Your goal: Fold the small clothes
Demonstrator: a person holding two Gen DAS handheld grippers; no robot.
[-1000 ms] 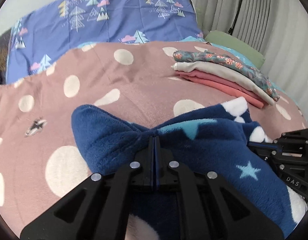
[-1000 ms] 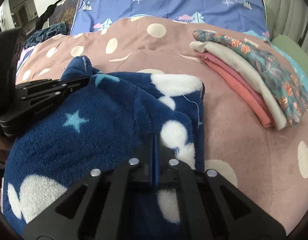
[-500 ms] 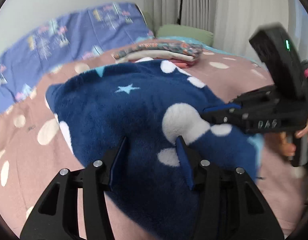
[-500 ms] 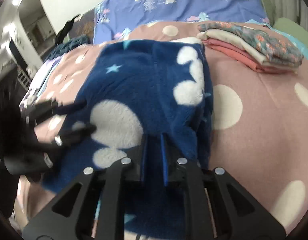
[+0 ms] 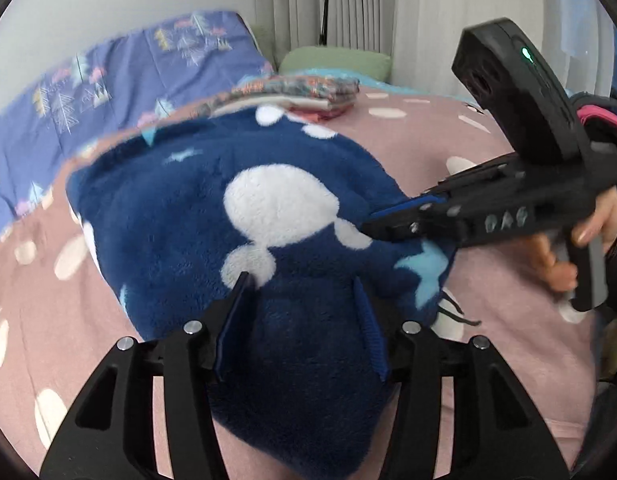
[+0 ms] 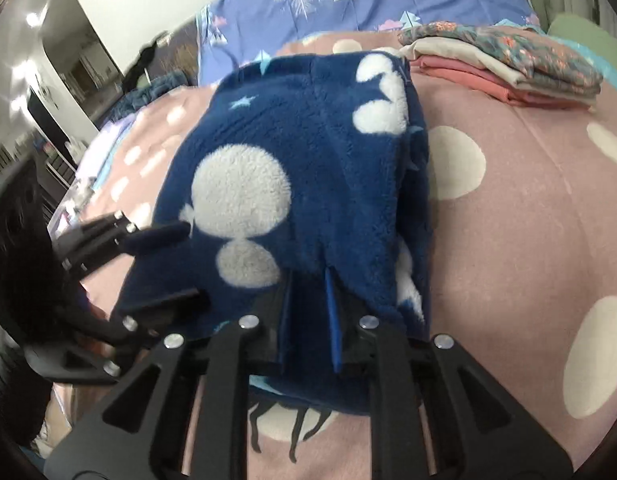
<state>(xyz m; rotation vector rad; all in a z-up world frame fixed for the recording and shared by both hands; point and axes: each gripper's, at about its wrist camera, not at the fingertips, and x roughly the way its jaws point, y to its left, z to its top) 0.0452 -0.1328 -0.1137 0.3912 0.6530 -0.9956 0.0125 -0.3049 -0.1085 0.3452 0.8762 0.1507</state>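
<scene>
A navy fleece garment (image 5: 244, 208) with white blobs and pale blue stars lies folded on the pink dotted bedspread (image 5: 448, 152); it also shows in the right wrist view (image 6: 308, 168). My left gripper (image 5: 300, 292) is open, its fingers straddling the garment's near edge. My right gripper (image 6: 308, 280) is open a little over the garment's near edge; in the left wrist view it (image 5: 388, 220) comes in from the right, tips at the fleece. The left gripper shows at the left of the right wrist view (image 6: 176, 264), open.
A stack of folded clothes (image 6: 504, 60), floral on top, then cream and coral, lies behind the garment at the right. A blue tree-print pillow (image 6: 388, 0) is at the bed's head. Curtains (image 5: 368, 4) and a green cushion (image 5: 336, 60) are beyond. Room furniture lies at the left (image 6: 48, 120).
Both grippers were shut on the fleece one second ago and have let go. The garment was folded over and now lies flat. Both grippers have drawn back toward its near edge.
</scene>
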